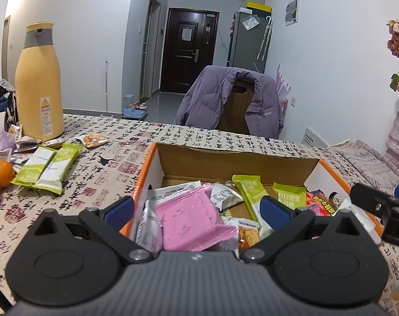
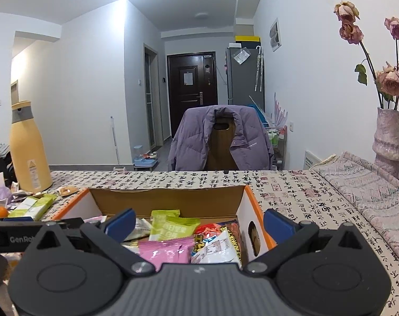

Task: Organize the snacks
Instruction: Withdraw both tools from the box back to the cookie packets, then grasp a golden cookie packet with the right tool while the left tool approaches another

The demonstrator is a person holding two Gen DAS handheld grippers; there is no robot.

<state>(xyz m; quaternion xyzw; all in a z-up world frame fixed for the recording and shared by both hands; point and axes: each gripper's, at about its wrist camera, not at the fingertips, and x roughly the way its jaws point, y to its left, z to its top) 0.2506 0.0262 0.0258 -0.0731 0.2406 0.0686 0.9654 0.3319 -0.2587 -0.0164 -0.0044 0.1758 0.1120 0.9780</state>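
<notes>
An orange-rimmed cardboard box holds several snack packets: pink ones, green ones and a red and white bag. My left gripper is open and empty over the box's left part. My right gripper is open and empty over the box's right part; it also shows at the right edge of the left wrist view. Two green and white bars and a small orange packet lie on the table left of the box.
A yellow thermos stands at the back left beside loose wrappers. Oranges lie at the left edge. A chair with a purple jacket is behind the table. A vase with dried roses stands at the right.
</notes>
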